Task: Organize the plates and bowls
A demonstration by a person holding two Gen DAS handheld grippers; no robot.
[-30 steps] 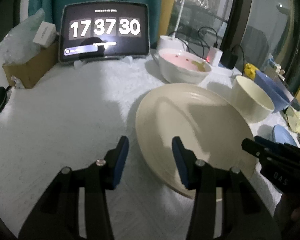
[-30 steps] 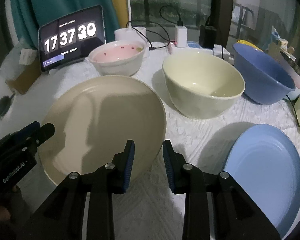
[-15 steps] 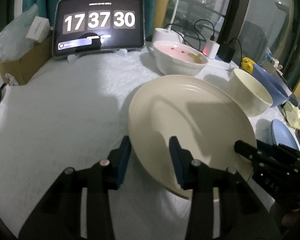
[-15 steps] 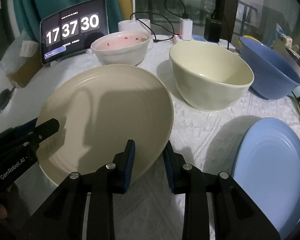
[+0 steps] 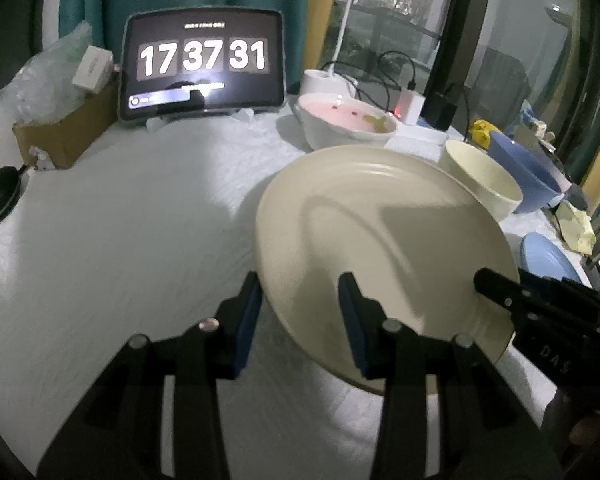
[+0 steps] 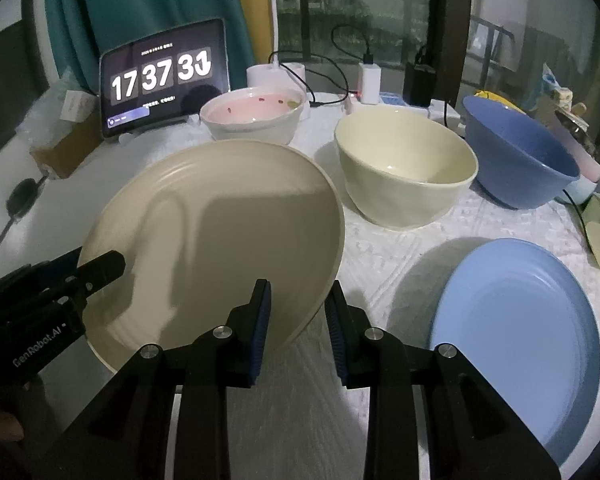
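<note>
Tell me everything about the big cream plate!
The cream plate is round, smooth and glossy, ceramic-looking, with faint rings near its rim. It is empty and tilted, its far edge raised off the white tablecloth. The left tongs and right tongs each straddle its rim from opposite sides.

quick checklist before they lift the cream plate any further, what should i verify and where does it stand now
1. Left gripper straddles the cream plate rim: ok; its jaws have just been closing.
2. Left pads pressing the rim: cannot tell.
3. Right gripper straddles the opposite rim: ok; pad contact cannot tell.
4. Plate surface bare, nothing to slide off: ok.
5. Clearance from the cream bowl: ok, a gap shows.
6. Blue plate bare, ready for stacking: ok.
</note>
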